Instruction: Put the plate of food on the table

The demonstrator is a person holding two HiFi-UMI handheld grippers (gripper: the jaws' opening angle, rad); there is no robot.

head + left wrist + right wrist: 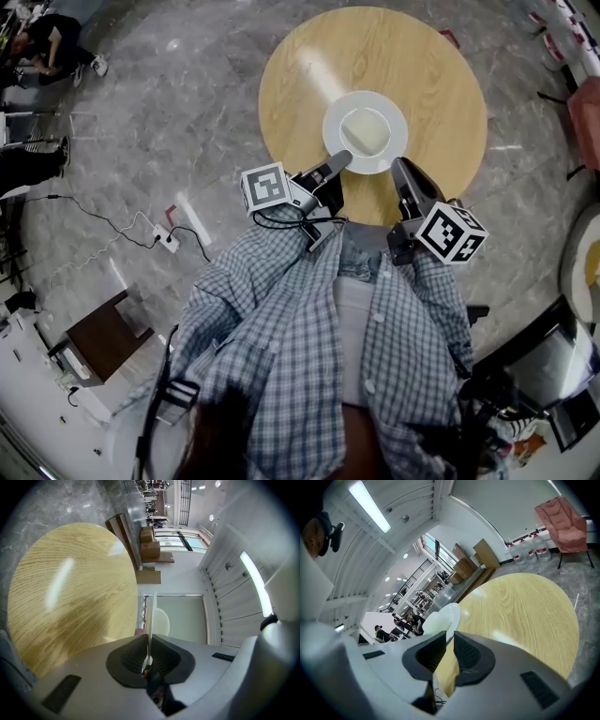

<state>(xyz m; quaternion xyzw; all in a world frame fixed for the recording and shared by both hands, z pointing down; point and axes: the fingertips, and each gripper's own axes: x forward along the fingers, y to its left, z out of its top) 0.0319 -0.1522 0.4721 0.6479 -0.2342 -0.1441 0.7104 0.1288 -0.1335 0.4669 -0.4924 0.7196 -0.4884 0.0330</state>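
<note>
A white plate [366, 101] with a pale slab of food [366, 131] is over the near half of the round wooden table [309, 75]. My left gripper [342, 157] is shut on the plate's near-left rim. In the left gripper view the plate [152, 616] runs edge-on out of the left gripper [147, 660], with the table [70, 588] to its left. My right gripper [401, 167] is at the near-right rim. In the right gripper view the plate [440, 618] enters the narrow gap of the right gripper [449, 641], which is shut on it. Whether the plate touches the table is unclear.
A pink armchair [586, 122] stands right of the table, with water bottles [529, 550] beside it. A power strip with cables [167, 239] lies on the marble floor at my left, and a brown stool [103, 337] nearer. Cardboard boxes [150, 545] stand beyond the table.
</note>
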